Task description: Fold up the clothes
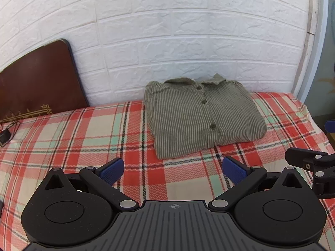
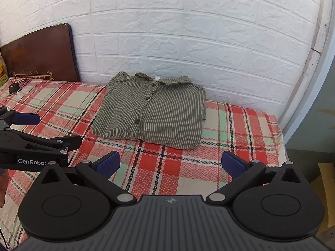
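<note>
Ahead of your wide-open, empty left gripper point(image 1: 173, 171) and right gripper point(image 2: 171, 164), the folded shirt point(image 1: 201, 117) lies collar away, button line running fore-aft.

One folded shirt point(image 1: 203, 117), two claws, one headboard point(image 1: 39, 79).

Bare plaid bedsheet point(image 1: 88, 138) lies open left, right and in front of the folded shirt point(image 1: 201, 115) — behind it the brick wall point(image 1: 188, 41) blocks; far left, a brown board point(image 1: 37, 79) and small black cable point(image 1: 6, 135).
</note>
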